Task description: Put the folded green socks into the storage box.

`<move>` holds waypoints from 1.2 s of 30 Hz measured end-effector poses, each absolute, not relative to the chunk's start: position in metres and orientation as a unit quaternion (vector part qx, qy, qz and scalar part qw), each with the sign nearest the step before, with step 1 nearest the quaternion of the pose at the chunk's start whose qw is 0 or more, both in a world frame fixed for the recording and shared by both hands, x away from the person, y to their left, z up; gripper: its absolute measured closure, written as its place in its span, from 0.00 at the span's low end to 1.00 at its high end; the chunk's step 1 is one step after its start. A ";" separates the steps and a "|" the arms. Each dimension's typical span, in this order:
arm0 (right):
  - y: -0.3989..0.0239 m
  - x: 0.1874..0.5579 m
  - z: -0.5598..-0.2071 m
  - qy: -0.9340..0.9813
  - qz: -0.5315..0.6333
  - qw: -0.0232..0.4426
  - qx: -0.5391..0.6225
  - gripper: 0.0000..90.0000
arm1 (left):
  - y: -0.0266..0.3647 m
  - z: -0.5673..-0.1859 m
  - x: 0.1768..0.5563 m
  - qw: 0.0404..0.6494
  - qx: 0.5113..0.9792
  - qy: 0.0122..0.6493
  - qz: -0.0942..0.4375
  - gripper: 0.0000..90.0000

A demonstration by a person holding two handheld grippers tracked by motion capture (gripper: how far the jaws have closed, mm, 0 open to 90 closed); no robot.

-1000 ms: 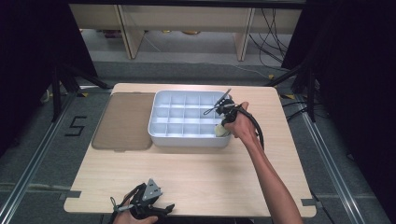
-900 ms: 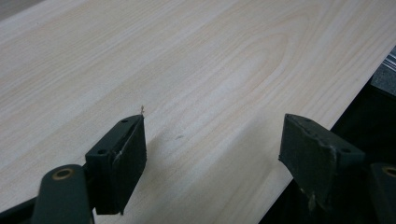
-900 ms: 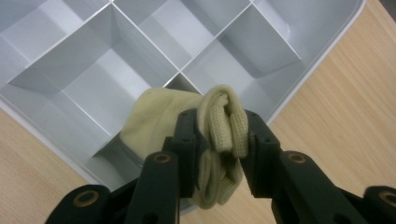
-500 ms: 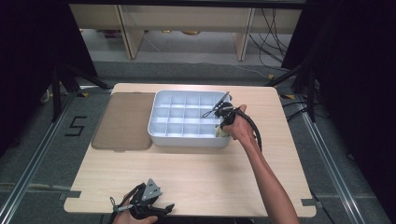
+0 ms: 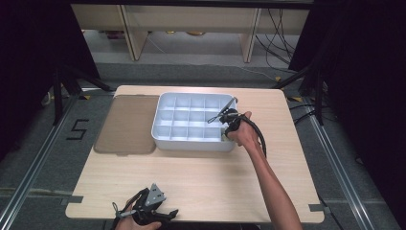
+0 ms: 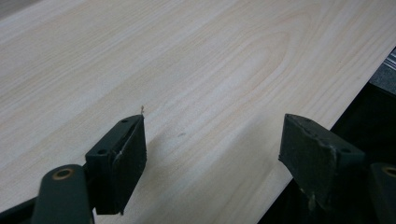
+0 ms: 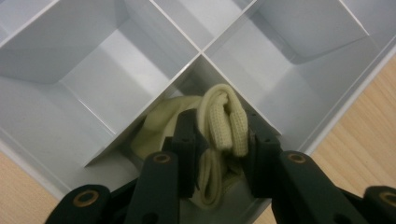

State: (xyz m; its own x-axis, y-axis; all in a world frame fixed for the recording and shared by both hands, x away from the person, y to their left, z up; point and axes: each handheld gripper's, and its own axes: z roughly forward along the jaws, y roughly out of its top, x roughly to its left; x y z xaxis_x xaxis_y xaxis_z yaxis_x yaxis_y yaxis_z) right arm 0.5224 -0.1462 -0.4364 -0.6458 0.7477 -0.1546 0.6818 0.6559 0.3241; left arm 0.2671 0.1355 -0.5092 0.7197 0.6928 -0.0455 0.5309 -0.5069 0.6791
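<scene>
Cream sock pinched between right gripper jaws, inside white divided tray corner compartment, left gripper jaws wide apart, empty, above wooden table.

Your widest open stretch is the bare counter between the divided tray and the near edge. The tray and the brown lid lying flat, touching its left wall, block the far half. Inside the tray, thin upright dividers wall off each cell, so you can only enter from above. Your right hand-held gripper and a cream sock crowd the near right corner cell. Your left hand-held gripper hangs over the counter's near edge, jaws apart.
</scene>
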 end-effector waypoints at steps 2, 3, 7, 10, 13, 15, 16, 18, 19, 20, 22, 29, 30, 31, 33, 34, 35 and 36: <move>-0.147 0.523 -0.437 0.900 0.118 0.138 0.396 0.78 | 0.136 -0.509 0.267 0.346 0.860 0.355 0.117 0.25; -0.147 0.523 -0.438 0.899 0.119 0.135 0.398 0.78 | 0.135 -0.509 0.267 0.345 0.860 0.357 0.121 0.25; -0.148 0.524 -0.440 0.899 0.119 0.132 0.400 0.78 | 0.135 -0.509 0.267 0.345 0.860 0.356 0.121 0.25; -0.149 0.525 -0.442 0.900 0.123 0.129 0.398 0.76 | 0.136 -0.509 0.267 0.344 0.862 0.353 0.117 0.25; -0.151 0.525 -0.440 0.898 0.139 0.124 0.399 0.71 | 0.136 -0.509 0.267 0.347 0.859 0.359 0.120 0.25; -0.152 0.524 -0.436 0.895 0.151 0.124 0.400 0.63 | 0.136 -0.509 0.268 0.345 0.862 0.351 0.119 0.25; -0.152 0.524 -0.436 0.895 0.151 0.124 0.400 0.63 | 0.136 -0.509 0.268 0.345 0.862 0.351 0.119 0.25; -0.155 0.523 -0.429 0.892 0.168 0.124 0.401 0.62 | 0.135 -0.510 0.267 0.347 0.858 0.359 0.117 0.25; -0.157 0.522 -0.420 0.889 0.176 0.119 0.406 0.62 | 0.135 -0.510 0.267 0.347 0.857 0.362 0.118 0.25; -0.159 0.522 -0.415 0.889 0.185 0.118 0.401 0.63 | 0.135 -0.510 0.267 0.345 0.858 0.361 0.118 0.25; -0.160 0.520 -0.410 0.886 0.190 0.118 0.406 0.65 | 0.135 -0.511 0.267 0.348 0.857 0.362 0.116 0.25; -0.163 0.523 -0.403 0.882 0.206 0.116 0.408 0.89 | 0.134 -0.511 0.267 0.348 0.858 0.361 0.113 0.25; -0.163 0.523 -0.403 0.882 0.206 0.116 0.408 0.89 | 0.134 -0.511 0.267 0.348 0.858 0.361 0.113 0.25; -0.163 0.524 -0.406 0.884 0.200 0.123 0.405 0.90 | 0.134 -0.511 0.267 0.346 0.857 0.364 0.117 0.25; -0.160 0.526 -0.417 0.887 0.188 0.122 0.403 0.93 | 0.135 -0.511 0.267 0.345 0.857 0.364 0.117 0.25; -0.159 0.526 -0.420 0.888 0.181 0.121 0.405 0.94 | 0.135 -0.511 0.267 0.344 0.858 0.363 0.117 0.25; -0.157 0.526 -0.423 0.887 0.175 0.116 0.410 0.94 | 0.135 -0.511 0.267 0.346 0.859 0.359 0.116 0.25; -0.157 0.526 -0.423 0.887 0.175 0.116 0.410 0.94 | 0.135 -0.511 0.267 0.346 0.859 0.359 0.116 0.25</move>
State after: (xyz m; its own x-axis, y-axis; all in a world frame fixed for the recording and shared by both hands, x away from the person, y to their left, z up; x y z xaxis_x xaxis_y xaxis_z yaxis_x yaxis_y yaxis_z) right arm 0.5255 -0.1569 -0.4228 -0.6361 0.7691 -0.0624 0.6875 0.6017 0.4066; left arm 0.2668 0.1351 -0.5107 0.7147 0.6977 -0.0489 0.5366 -0.5021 0.6782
